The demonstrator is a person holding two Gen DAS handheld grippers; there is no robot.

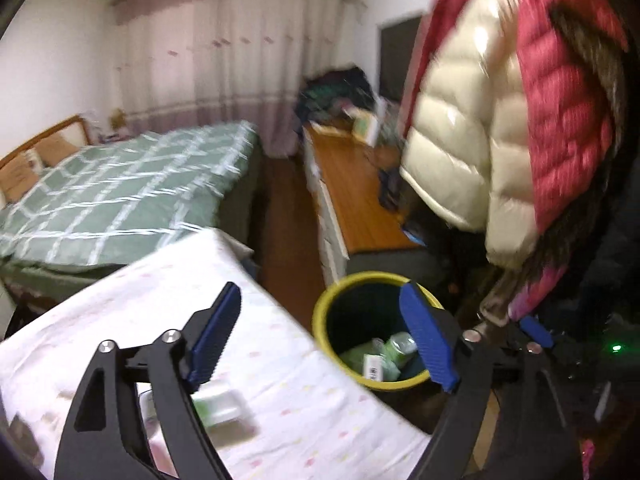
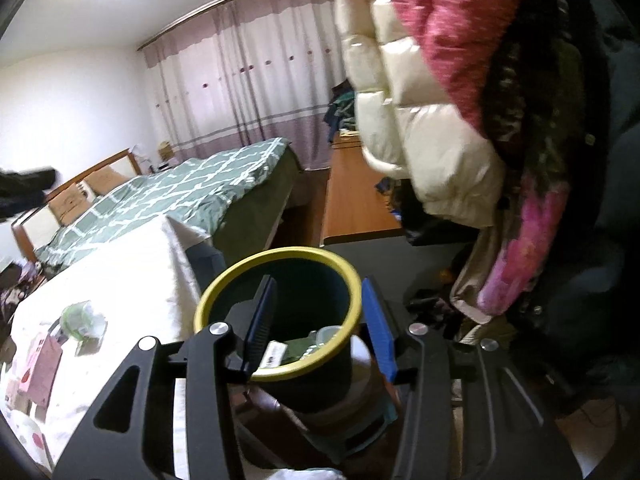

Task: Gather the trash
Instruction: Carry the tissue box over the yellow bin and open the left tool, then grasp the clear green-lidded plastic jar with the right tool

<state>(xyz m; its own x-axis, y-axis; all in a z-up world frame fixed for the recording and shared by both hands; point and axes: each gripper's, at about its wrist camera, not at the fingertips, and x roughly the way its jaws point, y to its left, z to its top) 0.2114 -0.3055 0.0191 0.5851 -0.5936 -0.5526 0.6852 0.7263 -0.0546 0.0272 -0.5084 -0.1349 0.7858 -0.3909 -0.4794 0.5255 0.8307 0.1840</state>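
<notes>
Left wrist view showed the left gripper [image 1: 324, 340] with fingers spread wide and nothing between them, over the edge of a cloth-covered surface [image 1: 280, 360]. Beside that surface stood a dark bin [image 1: 340, 308] with a yellow rim, on the floor. Inside it lay green-and-white packets [image 1: 380, 356], bunched at the bottom. A blurred green-and-white packet [image 1: 224, 408] lay on the surface, behind the left finger. Right wrist view showed the right gripper [image 2: 320, 320] part open, empty, fingers framing the bin's mouth from above without touching it. A crumpled clear wrapper [image 2: 82, 318] and pink packs [image 2: 40, 364] sat on the surface. Puffy jackets [image 2: 420, 100] hung at right.
</notes>
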